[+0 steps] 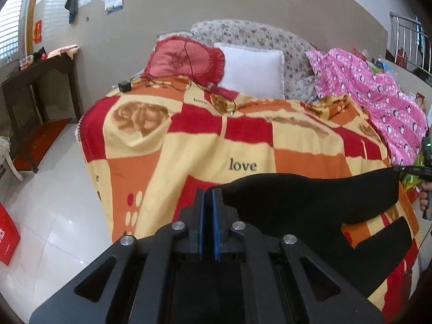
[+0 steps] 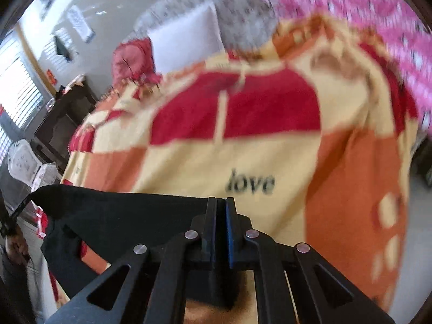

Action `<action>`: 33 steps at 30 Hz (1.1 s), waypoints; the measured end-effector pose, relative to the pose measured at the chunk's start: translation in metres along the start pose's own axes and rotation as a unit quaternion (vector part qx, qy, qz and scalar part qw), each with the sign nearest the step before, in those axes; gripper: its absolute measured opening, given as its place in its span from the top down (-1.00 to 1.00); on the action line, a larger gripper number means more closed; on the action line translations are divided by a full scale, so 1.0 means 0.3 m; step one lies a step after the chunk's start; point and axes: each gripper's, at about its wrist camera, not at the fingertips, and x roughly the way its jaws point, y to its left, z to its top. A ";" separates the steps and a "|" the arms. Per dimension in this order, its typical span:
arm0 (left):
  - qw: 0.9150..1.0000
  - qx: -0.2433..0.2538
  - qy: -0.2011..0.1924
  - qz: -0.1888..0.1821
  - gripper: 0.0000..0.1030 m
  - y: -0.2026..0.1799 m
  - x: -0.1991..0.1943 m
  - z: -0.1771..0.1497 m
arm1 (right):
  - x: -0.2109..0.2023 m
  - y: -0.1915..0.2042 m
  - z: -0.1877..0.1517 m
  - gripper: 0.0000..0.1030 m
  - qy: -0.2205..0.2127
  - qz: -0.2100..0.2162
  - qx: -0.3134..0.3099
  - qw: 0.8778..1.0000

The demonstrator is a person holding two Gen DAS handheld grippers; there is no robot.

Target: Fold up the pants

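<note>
both grippers tilt downward over the near edge of a bed, each seen from its own wrist camera. the left gripper sits at the lower centre of its view, its blue-lined jaws pressed together with only a thin slit between them, pinching one end of the black pants, whose edge runs from the jaws toward the right of the frame. at the far right edge of that view the right gripper holds the other end, with a hand partly visible behind it. in the right wrist view, which is blurred, the right gripper is likewise at lower centre, jaws closed on the top edge of the pants, and the cloth stretches to the lower left of the frame, hanging in a dark sheet with part of it drooping below. under the pants lies a checked blanket in red, orange and cream, printed with the word "love". toward the top of the left view are a red fringed cushion, a white pillow and a pink patterned cover at the upper right. a dark wooden table stands at the left over a glossy white tiled floor.
</note>
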 end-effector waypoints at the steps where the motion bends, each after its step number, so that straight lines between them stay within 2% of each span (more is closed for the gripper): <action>1: 1.000 0.001 -0.003 0.000 0.94 0.004 -0.009 -0.001 | -0.040 0.021 0.013 0.91 -0.016 -0.004 -0.015 1.000; 3: 1.000 0.007 -0.003 0.005 0.94 0.010 -0.018 -0.018 | -0.099 0.058 0.020 0.91 -0.036 0.001 -0.043 0.998; 5: 1.000 0.010 0.004 0.003 0.94 0.024 -0.023 -0.057 | -0.124 0.086 -0.010 0.91 -0.036 -0.013 -0.074 0.997; 8: 1.000 0.010 0.016 0.000 0.94 0.050 -0.045 -0.131 | -0.136 0.104 -0.110 0.91 -0.026 -0.029 -0.109 0.993; 10: 1.000 0.007 0.017 -0.001 0.94 0.069 -0.084 -0.186 | -0.168 0.109 -0.189 0.91 -0.035 -0.034 -0.123 0.991; 15: 1.000 -0.011 0.016 -0.009 0.94 0.112 -0.175 -0.314 | -0.275 0.129 -0.388 0.91 -0.061 -0.036 -0.151 0.986; 18: 0.999 -0.028 0.032 -0.021 0.94 0.138 -0.182 -0.395 | -0.303 0.139 -0.496 0.89 -0.058 -0.028 -0.164 0.984; 19: 0.998 -0.038 0.040 -0.026 0.88 0.147 -0.179 -0.416 | -0.305 0.143 -0.522 0.88 -0.057 -0.027 -0.169 0.984; 22: 0.994 -0.091 0.052 -0.030 0.81 0.192 -0.193 -0.479 | -0.327 0.157 -0.612 0.48 -0.073 -0.062 -0.181 0.979; 23: 0.991 -0.120 0.049 -0.039 0.77 0.213 -0.208 -0.491 | -0.338 0.158 -0.624 0.27 -0.079 -0.066 -0.175 0.979; 24: 0.987 -0.145 0.045 -0.047 0.61 0.225 -0.224 -0.501 | -0.368 0.154 -0.639 0.15 -0.095 -0.067 -0.159 0.980; 25: 0.980 -0.183 0.037 -0.065 0.36 0.241 -0.245 -0.511 | -0.384 0.152 -0.642 0.11 -0.106 -0.066 -0.149 0.981; 26: 0.974 -0.210 0.032 -0.083 0.24 0.246 -0.259 -0.517 | -0.419 0.145 -0.649 0.04 -0.127 -0.061 -0.127 0.982; 27: 0.965 -0.235 0.026 -0.109 0.14 0.243 -0.271 -0.521 | -0.441 0.138 -0.651 -0.03 -0.139 -0.054 -0.112 0.982; 28: 0.958 -0.253 0.021 -0.136 0.14 0.235 -0.276 -0.521 | -0.459 0.135 -0.651 -0.05 -0.150 -0.047 -0.096 0.983; 30: 0.937 -0.293 0.023 -0.188 0.08 0.219 -0.259 -0.520 | -0.489 0.129 -0.649 -0.05 -0.171 -0.027 -0.064 0.983; 31: 0.922 -0.320 0.034 -0.216 0.07 0.213 -0.230 -0.523 | -0.495 0.131 -0.649 -0.06 -0.177 -0.013 -0.051 0.983; 33: 0.899 -0.366 0.063 -0.232 0.07 0.208 -0.170 -0.536 | -0.491 0.146 -0.645 -0.06 -0.178 0.002 -0.040 0.983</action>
